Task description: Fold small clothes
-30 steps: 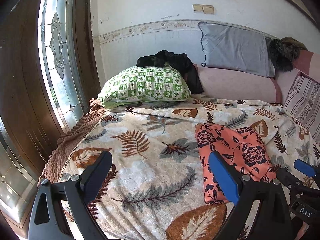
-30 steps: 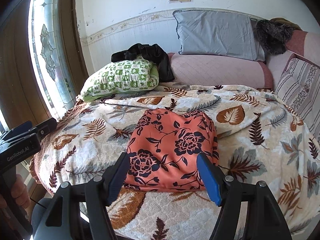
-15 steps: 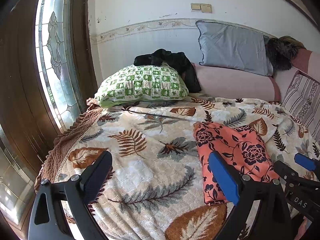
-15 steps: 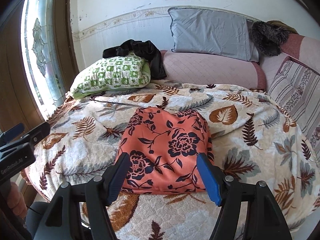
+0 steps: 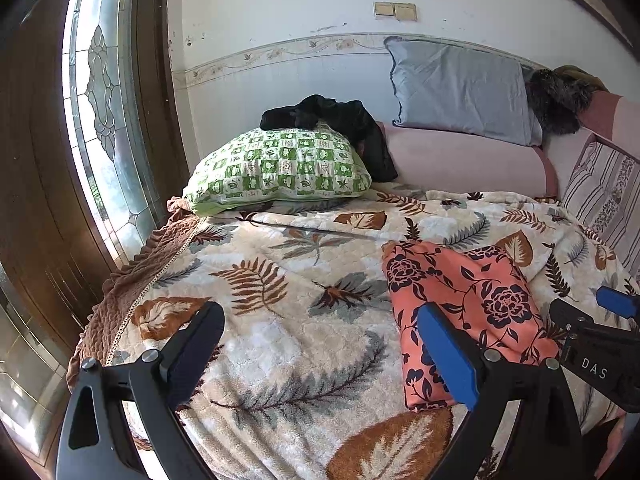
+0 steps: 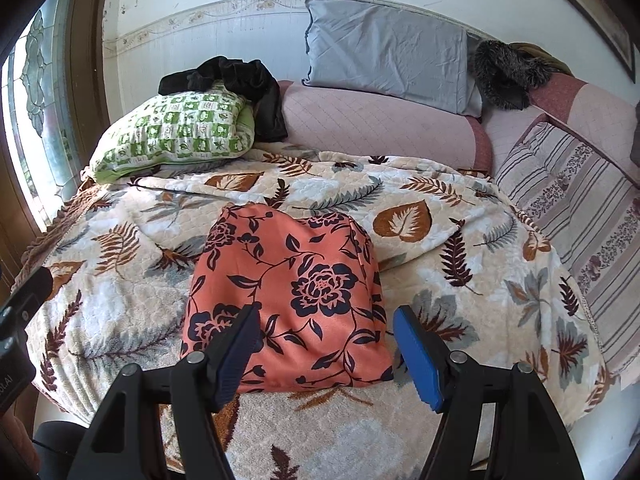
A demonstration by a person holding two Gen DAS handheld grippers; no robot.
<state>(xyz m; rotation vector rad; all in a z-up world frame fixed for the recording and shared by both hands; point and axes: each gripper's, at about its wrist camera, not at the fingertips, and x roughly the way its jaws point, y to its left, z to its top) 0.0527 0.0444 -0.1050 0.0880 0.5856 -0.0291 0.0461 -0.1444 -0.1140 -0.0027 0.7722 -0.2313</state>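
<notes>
An orange garment with dark flowers [image 6: 292, 300] lies folded into a rough rectangle on the leaf-patterned blanket [image 6: 460, 280]. It also shows in the left wrist view [image 5: 464, 304], to the right. My right gripper [image 6: 326, 344] is open and empty, held just above the garment's near edge. My left gripper [image 5: 320, 348] is open and empty, above bare blanket [image 5: 280, 320] to the left of the garment. The right gripper's body shows at the right edge of the left wrist view [image 5: 592, 360].
A green checked pillow [image 6: 176, 132] with a black garment [image 6: 236, 84] on it lies at the back left. A grey pillow [image 6: 384, 52] leans on a pink bolster [image 6: 380, 128]. A striped cushion [image 6: 572, 200] stands at the right. A glass window [image 5: 104, 120] is at the left.
Both grippers have drawn slightly back and shifted; the views pan a little. The garment has not moved. Both grippers stay open.
</notes>
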